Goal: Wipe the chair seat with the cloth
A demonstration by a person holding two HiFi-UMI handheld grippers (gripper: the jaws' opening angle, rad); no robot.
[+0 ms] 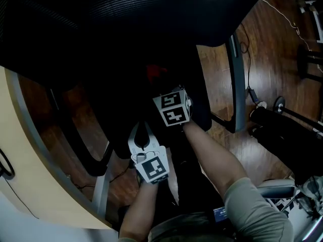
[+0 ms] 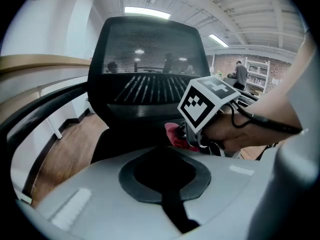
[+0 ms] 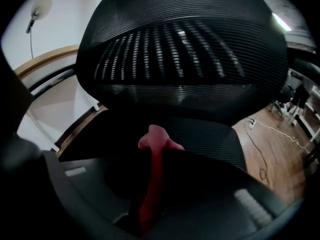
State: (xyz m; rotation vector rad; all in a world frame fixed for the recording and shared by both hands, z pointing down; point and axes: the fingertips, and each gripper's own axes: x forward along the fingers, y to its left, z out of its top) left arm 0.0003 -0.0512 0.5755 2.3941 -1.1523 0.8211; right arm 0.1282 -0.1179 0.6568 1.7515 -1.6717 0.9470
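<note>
Left tool (image 1: 143, 130), nearest the body, is closed on nothing, so it looks idle. Just ahead of it the right tool (image 3: 157, 151) pinches the red cloth (image 3: 156, 138), with a tuft poking past its tips over the chair seat (image 3: 220, 134). Can't tell if it touches. No wiped patches show, so I'd guess most is left. Backrest (image 3: 185, 49) beyond. No containers anywhere.

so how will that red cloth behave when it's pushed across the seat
Probably floppy: the red cloth is squashed into a thin strip in the right gripper, a soft crumpled end poking out. Likely light, since one pinch carries it. It may catch and bunch on the ribbed mesh chair seat rather than glide.
</note>
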